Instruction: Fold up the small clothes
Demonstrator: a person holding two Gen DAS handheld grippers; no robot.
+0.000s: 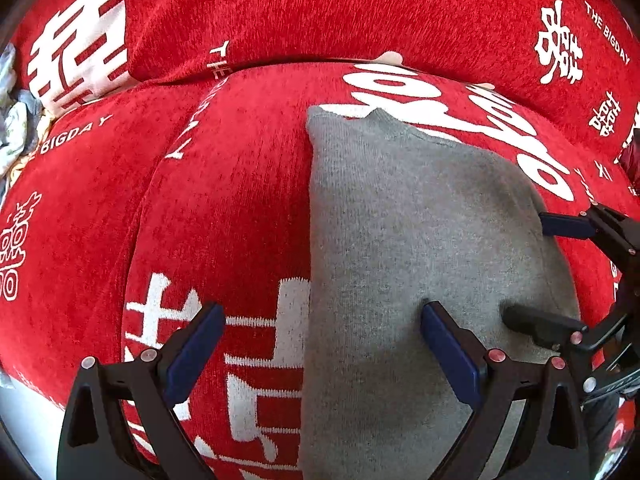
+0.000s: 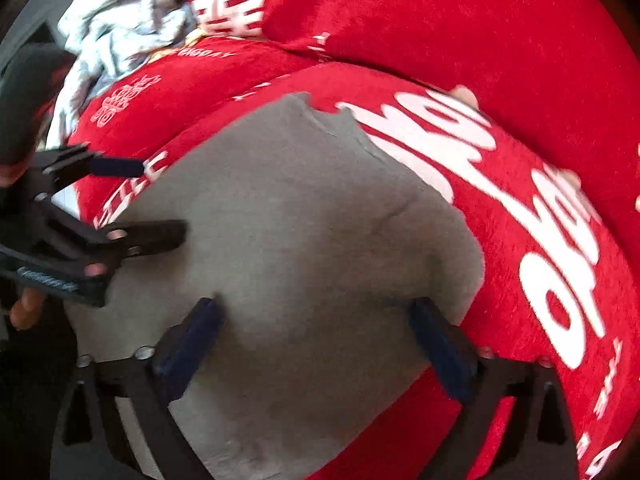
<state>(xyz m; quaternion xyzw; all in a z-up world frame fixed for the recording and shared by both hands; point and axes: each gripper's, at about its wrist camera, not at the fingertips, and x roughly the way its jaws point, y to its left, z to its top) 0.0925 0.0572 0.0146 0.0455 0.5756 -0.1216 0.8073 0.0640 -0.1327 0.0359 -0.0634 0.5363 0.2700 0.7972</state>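
Red chenille sofa cushions [image 1: 240,208] with white lettering fill both views, and a crumpled pale cloth [image 2: 120,20] sits at the far left. Spread flat on the seat cushion lies the grey knit garment [image 1: 420,240], its left edge straight, its neckline at the far end. The left tongs [image 1: 322,344] stand wide, one finger above the red cushion, the other above the grey knit, gripping nothing. The right tongs [image 2: 314,332] are also spread wide over the garment's near right part, with nothing clamped.
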